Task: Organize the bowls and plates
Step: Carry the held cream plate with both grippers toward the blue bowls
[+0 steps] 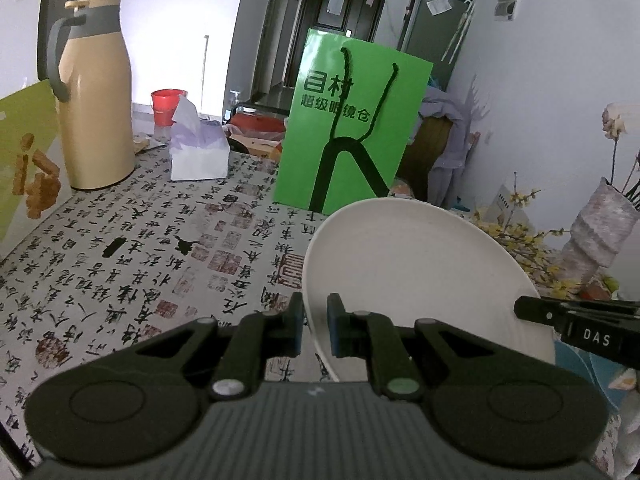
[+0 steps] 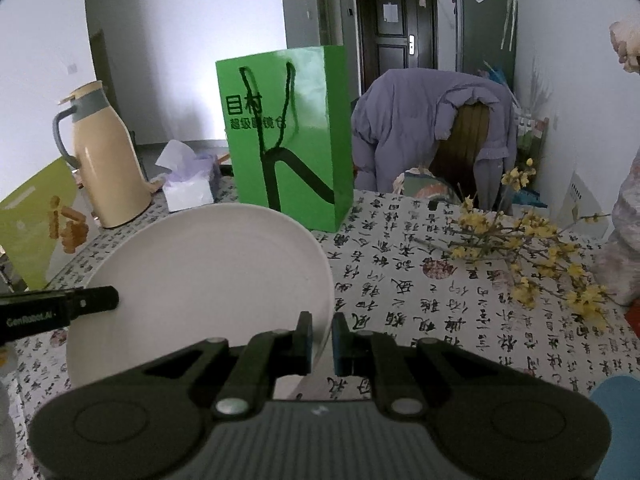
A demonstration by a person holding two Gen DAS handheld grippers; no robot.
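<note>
Both grippers, left gripper (image 1: 315, 326) and right gripper (image 2: 322, 338), clench opposite rims of the round white ceramic plate (image 1: 420, 272), probably to keep it balanced above the calligraphy-printed tablecloth (image 1: 160, 248).

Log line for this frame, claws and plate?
left claw: shut on plate left rim | right claw: shut on right rim | plate: tilted, above table | green bag: behind plate

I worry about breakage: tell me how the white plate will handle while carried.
The plate looks rigid and glazed, so probably slippery and breakable if dropped. Each gripper, left and right, pinches only its thin rim on opposite sides, so it could tilt or slip out.
</note>
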